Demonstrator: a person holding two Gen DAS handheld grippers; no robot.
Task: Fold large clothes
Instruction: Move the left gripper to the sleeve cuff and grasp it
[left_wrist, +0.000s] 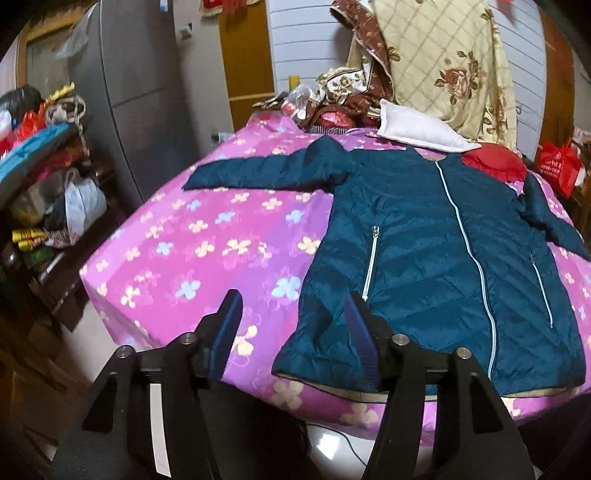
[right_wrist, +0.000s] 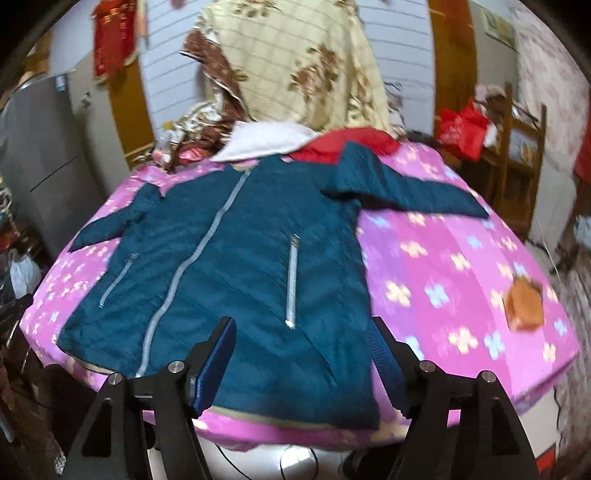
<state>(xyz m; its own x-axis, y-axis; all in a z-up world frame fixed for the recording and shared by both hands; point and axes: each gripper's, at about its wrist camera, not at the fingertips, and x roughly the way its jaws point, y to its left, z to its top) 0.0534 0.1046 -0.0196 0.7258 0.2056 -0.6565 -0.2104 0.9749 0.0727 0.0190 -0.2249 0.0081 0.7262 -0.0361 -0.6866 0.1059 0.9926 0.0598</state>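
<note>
A dark teal padded jacket (left_wrist: 436, 251) lies flat, front up and zipped, on a pink flowered bed cover (left_wrist: 207, 236), both sleeves spread out. It also shows in the right wrist view (right_wrist: 236, 266). My left gripper (left_wrist: 293, 306) is open and empty, hovering above the jacket's lower left hem corner. My right gripper (right_wrist: 301, 332) is open and empty, above the jacket's lower right hem.
A white pillow (left_wrist: 417, 129), a red garment (left_wrist: 495, 162) and a heap of flowered quilts (left_wrist: 443, 66) lie at the bed's far end. An orange box (right_wrist: 524, 302) sits on the bed's right. Cluttered shelves (left_wrist: 48, 177) stand left; a wooden chair (right_wrist: 517, 147) right.
</note>
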